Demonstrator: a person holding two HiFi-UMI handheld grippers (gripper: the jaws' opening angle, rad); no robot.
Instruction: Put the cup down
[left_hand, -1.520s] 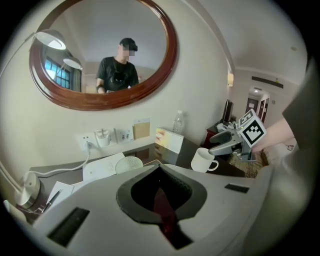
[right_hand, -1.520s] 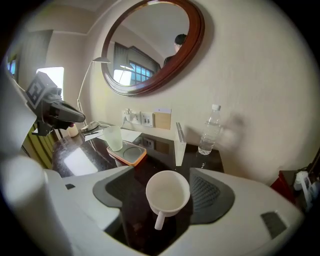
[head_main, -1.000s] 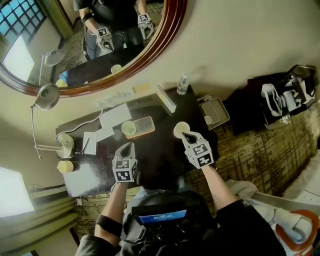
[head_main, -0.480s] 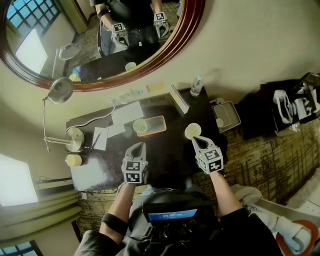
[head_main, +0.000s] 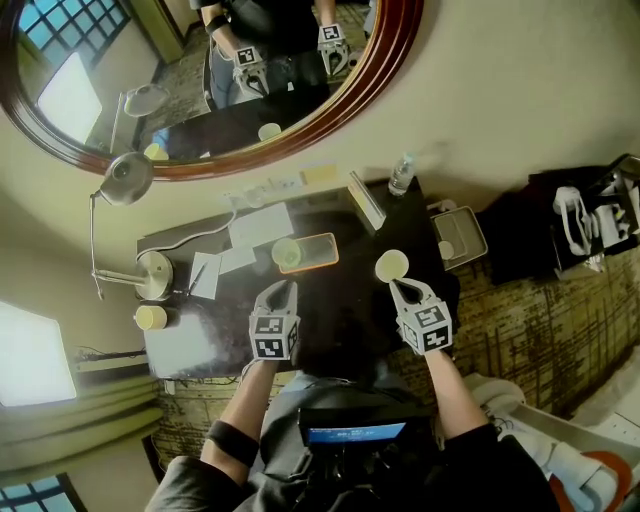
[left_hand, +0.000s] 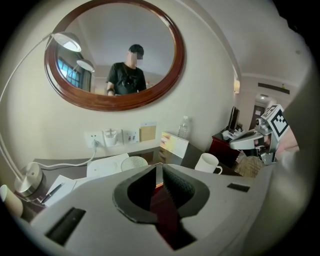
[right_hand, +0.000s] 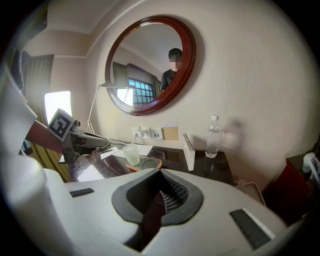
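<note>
A white mug (head_main: 391, 265) (left_hand: 207, 162) stands upright on the dark desk (head_main: 340, 310), its handle towards me. My right gripper (head_main: 393, 287) (left_hand: 232, 146) is shut and empty, its tips just short of the mug and apart from it. The mug is hidden in the right gripper view. A clear glass cup (head_main: 288, 252) (right_hand: 131, 154) stands on an orange tray (head_main: 318, 248). My left gripper (head_main: 283, 291) (right_hand: 106, 143) hovers just in front of that tray. Its jaws are opening from a thin slit, with nothing between them.
At the desk's back stand a water bottle (head_main: 401, 175) and an upright card (head_main: 365, 200). Papers (head_main: 260, 225), a desk lamp (head_main: 152, 275) and a yellow cup (head_main: 150, 318) are on the left. A small tray (head_main: 457, 237) sits off the desk's right edge. An oval mirror (head_main: 330, 110) hangs behind.
The head view has shifted, so the desk sits further right in the picture. My right gripper has drawn back a little from the white mug. The left gripper keeps its place.
</note>
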